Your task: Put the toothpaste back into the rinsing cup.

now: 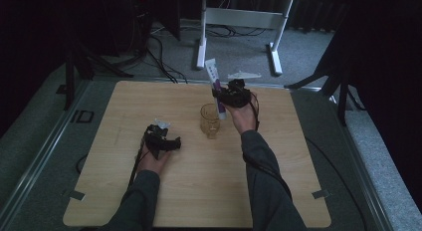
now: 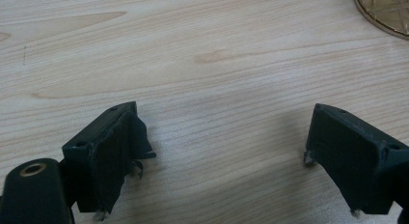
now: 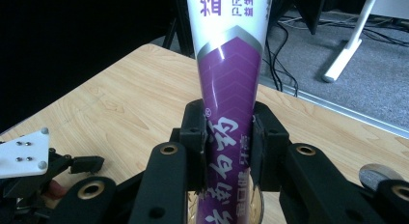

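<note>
Forearms first, low in the high view: from them I work left to right, taking the amber glass cup point(image 1: 210, 120) in the middle of the wooden table point(image 1: 124, 99) as my landmark. To the left of the cup and a little nearer me, my left gripper point(image 1: 164, 141) hovers over bare wood; the left gripper view has its jaws spread wide with nothing between them, and the rim of the cup just showing at the upper right corner.

Just behind the cup and to its right, my right gripper point(image 1: 225, 99) has its jaws clamped on the toothpaste tube point(image 1: 215, 81). The tube stands nearly upright, its white crimped end rising above the cup and its lower end pointing down toward the cup's mouth. In the right gripper view the pads point(image 3: 198, 137) press both flanks of the purple tube point(image 3: 229, 103) at its lower half, with the glass rim visible under it.

I judge the tube light and soft: it will dent under pressure and its glossy skin could slide, so the firmer lower part near the shoulder is the place to take hold, flat sides against the pads. The cup looks rigid, breakable, and easy to tip if the tube knocks its rim.
</note>
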`<state>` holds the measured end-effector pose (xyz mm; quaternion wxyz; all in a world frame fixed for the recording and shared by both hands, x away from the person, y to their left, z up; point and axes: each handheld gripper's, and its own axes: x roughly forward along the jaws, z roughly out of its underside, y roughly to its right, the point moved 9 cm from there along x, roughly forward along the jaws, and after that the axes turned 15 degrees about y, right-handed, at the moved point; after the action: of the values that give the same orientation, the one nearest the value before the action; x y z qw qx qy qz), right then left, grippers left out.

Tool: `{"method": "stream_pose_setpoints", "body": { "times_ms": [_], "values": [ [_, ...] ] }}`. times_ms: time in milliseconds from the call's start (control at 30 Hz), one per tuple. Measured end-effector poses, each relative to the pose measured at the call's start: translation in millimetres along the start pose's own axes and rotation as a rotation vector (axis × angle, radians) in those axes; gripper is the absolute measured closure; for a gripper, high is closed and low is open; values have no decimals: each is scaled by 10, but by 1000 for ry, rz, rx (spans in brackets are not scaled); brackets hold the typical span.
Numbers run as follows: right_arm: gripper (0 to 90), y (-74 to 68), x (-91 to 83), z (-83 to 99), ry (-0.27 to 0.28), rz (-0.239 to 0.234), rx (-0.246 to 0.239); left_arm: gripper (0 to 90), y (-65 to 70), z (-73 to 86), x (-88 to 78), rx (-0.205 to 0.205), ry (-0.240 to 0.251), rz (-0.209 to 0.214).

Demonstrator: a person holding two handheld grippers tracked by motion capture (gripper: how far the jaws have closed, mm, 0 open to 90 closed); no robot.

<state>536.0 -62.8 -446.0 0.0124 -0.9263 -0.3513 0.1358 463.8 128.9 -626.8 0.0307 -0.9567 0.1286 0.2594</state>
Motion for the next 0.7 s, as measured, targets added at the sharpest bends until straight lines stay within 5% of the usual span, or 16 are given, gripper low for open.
{"method": "stream_pose_setpoints", "body": {
  "times_ms": [700],
  "values": [
    [713,-72,172,-37,0,5,9,118,0,0,1,0,1,-1]
  ]
}}
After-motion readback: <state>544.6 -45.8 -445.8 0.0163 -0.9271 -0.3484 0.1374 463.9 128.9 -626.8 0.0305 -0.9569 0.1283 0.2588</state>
